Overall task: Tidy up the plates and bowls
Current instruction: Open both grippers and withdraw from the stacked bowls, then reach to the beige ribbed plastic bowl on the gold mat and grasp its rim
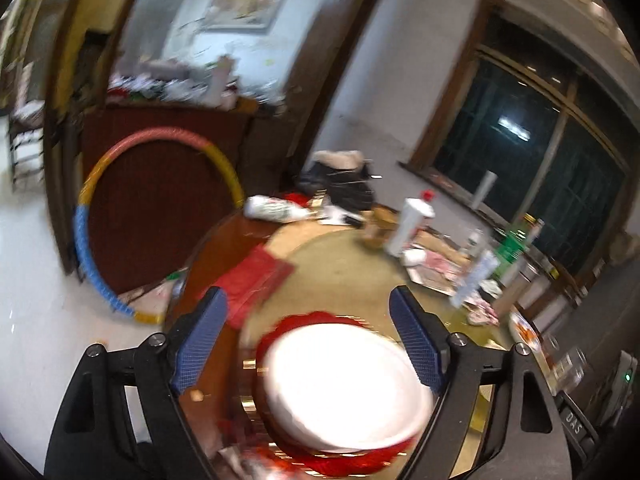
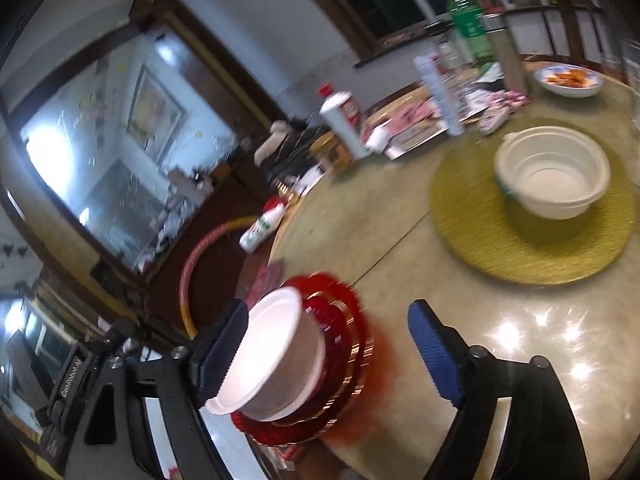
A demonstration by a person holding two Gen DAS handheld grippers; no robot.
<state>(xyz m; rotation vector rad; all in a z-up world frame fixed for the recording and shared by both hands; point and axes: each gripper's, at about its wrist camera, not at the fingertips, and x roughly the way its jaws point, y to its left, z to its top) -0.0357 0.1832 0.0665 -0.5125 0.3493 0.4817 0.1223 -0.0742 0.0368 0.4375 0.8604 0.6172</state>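
On the cluttered round surface (image 2: 400,292), one white bowl (image 2: 272,356) sits on stacked red plates (image 2: 340,320) at 7 o'clock; another bowl (image 2: 554,172) rests on the gold mat (image 2: 480,232) at 2 o'clock, probably still unstacked. Left gripper (image 1: 308,332) and right gripper (image 2: 332,344) gape wide, empty.

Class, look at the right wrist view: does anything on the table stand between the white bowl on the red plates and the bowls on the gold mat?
Nothing visible does. Between the white bowl on the red plates and the stacked bowls on the gold mat lies only bare table.
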